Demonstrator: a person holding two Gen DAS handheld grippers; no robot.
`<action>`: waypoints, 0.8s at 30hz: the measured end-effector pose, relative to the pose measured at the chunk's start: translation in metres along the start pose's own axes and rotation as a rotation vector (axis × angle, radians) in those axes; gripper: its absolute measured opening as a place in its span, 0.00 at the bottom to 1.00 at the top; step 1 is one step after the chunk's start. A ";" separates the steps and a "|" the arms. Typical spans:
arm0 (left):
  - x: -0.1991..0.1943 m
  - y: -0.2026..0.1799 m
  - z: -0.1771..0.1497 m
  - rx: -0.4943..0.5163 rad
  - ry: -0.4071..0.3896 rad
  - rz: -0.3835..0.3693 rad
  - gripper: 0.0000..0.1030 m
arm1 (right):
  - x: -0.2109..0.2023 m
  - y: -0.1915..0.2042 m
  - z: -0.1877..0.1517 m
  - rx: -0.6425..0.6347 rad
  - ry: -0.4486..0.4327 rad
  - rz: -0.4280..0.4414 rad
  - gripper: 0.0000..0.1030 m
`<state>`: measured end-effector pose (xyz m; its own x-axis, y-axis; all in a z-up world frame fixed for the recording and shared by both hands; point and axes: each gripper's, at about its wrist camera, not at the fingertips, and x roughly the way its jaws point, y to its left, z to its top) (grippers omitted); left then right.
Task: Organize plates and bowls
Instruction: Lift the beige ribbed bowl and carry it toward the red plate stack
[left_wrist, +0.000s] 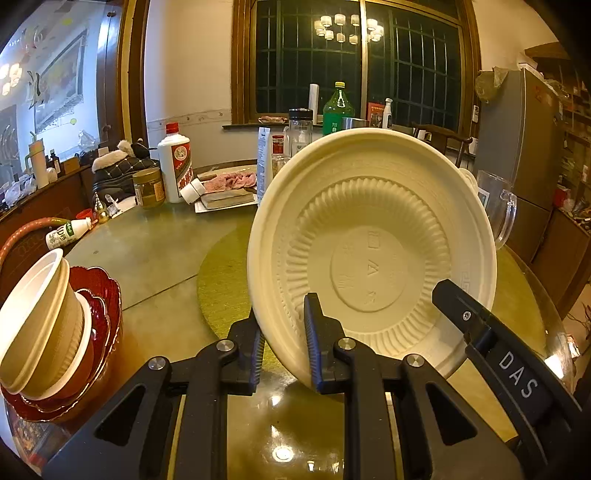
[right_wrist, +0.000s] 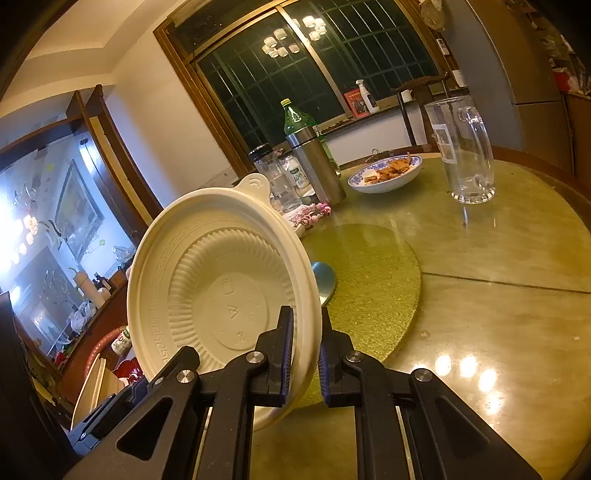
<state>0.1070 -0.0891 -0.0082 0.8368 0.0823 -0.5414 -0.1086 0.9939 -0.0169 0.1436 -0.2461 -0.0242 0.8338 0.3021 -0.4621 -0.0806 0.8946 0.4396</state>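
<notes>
A cream disposable plate (left_wrist: 369, 251) is held tilted on edge above the table, its ribbed face toward both cameras. My left gripper (left_wrist: 284, 343) is shut on its lower left rim. My right gripper (right_wrist: 304, 350) is shut on the plate's (right_wrist: 221, 291) lower right rim; one of its fingers (left_wrist: 480, 325) shows in the left wrist view. A stack of cream paper bowls (left_wrist: 40, 325) sits tilted in red scalloped plates (left_wrist: 99, 306) at the left; it shows partly in the right wrist view (right_wrist: 99, 384).
The round table has a green glitter mat (right_wrist: 373, 288) at its centre. A glass mug (right_wrist: 465, 151), a blue-white dish of food (right_wrist: 386, 173), a steel flask (right_wrist: 314, 166), bottles (left_wrist: 177, 166) and a jar (left_wrist: 149, 187) stand around the far side.
</notes>
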 end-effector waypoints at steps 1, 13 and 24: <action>0.000 0.000 0.000 -0.001 -0.001 0.001 0.18 | 0.000 0.000 0.000 -0.001 -0.001 0.002 0.11; -0.001 0.002 -0.001 -0.006 0.004 0.014 0.18 | 0.002 -0.002 0.000 -0.002 0.011 0.022 0.11; -0.011 0.015 0.002 -0.014 0.023 0.033 0.19 | 0.003 0.009 0.002 -0.013 0.039 0.061 0.11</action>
<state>0.0974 -0.0746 -0.0008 0.8202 0.1128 -0.5609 -0.1434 0.9896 -0.0108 0.1462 -0.2377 -0.0202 0.8054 0.3682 -0.4646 -0.1374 0.8783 0.4579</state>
